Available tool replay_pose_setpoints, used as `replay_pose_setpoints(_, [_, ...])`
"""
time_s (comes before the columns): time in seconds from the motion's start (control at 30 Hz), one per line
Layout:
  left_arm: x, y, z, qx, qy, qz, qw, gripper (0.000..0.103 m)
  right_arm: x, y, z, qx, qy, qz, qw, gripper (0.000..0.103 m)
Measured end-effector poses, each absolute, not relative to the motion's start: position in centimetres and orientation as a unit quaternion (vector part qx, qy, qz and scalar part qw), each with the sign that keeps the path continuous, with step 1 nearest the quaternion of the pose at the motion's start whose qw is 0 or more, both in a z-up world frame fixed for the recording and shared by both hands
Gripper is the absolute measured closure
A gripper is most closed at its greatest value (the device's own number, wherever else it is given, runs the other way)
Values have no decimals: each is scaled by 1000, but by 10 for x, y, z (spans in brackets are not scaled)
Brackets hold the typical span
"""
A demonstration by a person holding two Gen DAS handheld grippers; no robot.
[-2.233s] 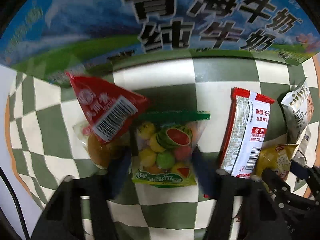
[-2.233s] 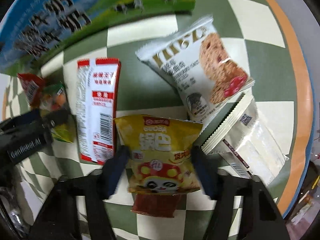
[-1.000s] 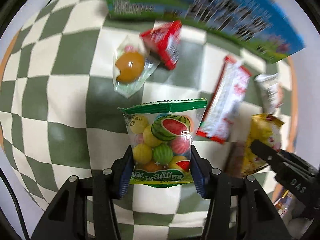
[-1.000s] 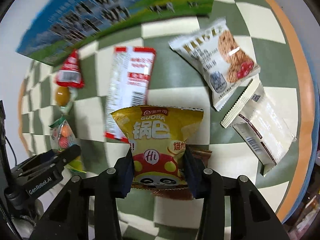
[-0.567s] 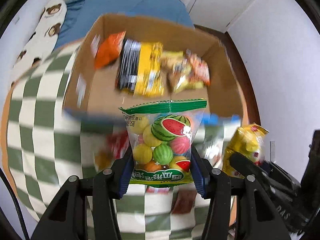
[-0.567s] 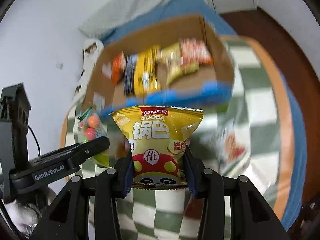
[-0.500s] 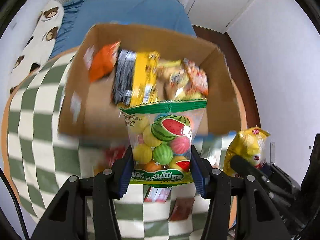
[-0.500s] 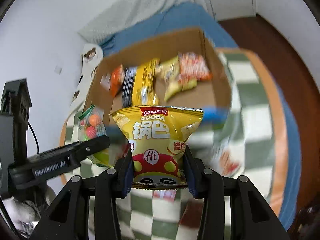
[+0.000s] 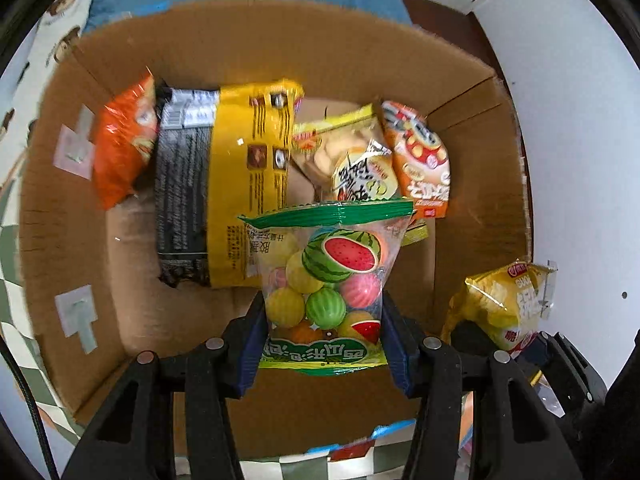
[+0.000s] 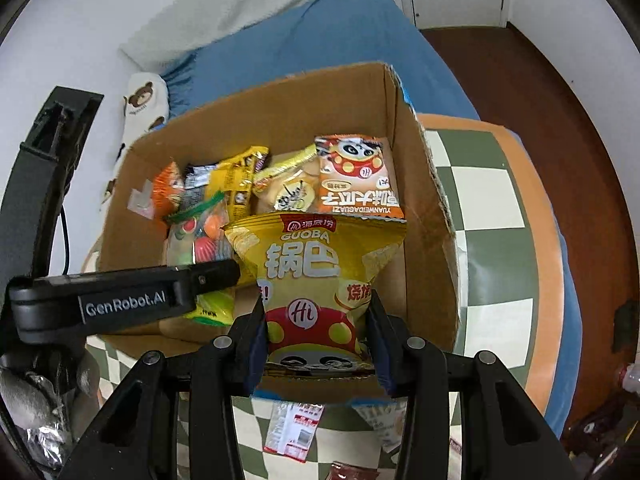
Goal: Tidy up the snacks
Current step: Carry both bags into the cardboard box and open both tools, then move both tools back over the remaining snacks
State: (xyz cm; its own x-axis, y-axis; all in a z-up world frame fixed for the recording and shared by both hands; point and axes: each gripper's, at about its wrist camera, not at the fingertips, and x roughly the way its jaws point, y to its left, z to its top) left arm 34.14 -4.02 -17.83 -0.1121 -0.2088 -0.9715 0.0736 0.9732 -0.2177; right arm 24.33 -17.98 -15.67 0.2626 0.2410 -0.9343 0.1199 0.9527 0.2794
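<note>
Above the open cardboard box [image 9: 476, 152], the left gripper [image 9: 324, 344] holds the fruit-candy bag [image 9: 326, 284] by its lower portion, with both jaws closed against the bag's side edges. The right gripper [image 10: 318, 340] holds the yellow GUOBA bag [image 10: 316, 276] in the same manner, jaws closed on the lower sides of the pouch. In the right wrist view, the candy bag hangs over the left part of the box interior; the GUOBA bag hangs at the near wall, right of centre.

Handling characteristics (judged):
- Both bags appear light, soft and film-wrapped. The film is likely slippery, so a grip across the sealed bottom edge or the side seams is the most secure.
- The candy bag contains loose round pieces that can shift. The GUOBA bag looks air-filled with brittle contents, so clamping pressure should stay low.
- Neither bag is rigid. Each is expected to flop or tumble on release.

Box contents: an orange packet [image 9: 120, 148], a black-and-yellow packet [image 9: 224, 184], a pale biscuit packet [image 9: 352, 160] and an orange panda-print packet [image 10: 358, 178] lie against the far wall. Bare cardboard floor shows in the near half.

Surface and room: the box stands on a table covered by a green-and-white checked cloth [image 10: 492, 208] with an orange border. More packets [image 10: 294, 428] lie on the cloth in front of the box. Behind the box are a blue bed cover [image 10: 320, 36], a bear-print pillow [image 10: 144, 100], white walls and a dark wooden floor [image 10: 532, 80].
</note>
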Motion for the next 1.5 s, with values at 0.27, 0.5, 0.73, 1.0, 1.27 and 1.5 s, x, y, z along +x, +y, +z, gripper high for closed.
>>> replay_pose_setpoints(0.27, [350,-38,-194,-44,744,-98,659,27,254,-179,-189,130,649,31,749,26])
replay_pose_setpoints(0.5, [349,-29,-185,-40,731,-92,674,27,253,-180,-188,132,650,23,748,26])
replay_pose_setpoints(0.73, [317,-13,-150,-11,682,-76,728,27,239,-177,-166,120,631,13,766,26])
replay_pose_setpoints(1.0, [276,9,-109,7,612,-49,790,27,211,-175,-134,106,588,0,802,26])
replay_pose_setpoints(1.27, [231,19,-67,15,556,-43,830,27,174,-156,-91,79,542,3,837,26])
replay_pose_setpoints(1.5, [198,25,-42,19,524,-36,851,27,142,-144,-56,70,506,8,860,26])
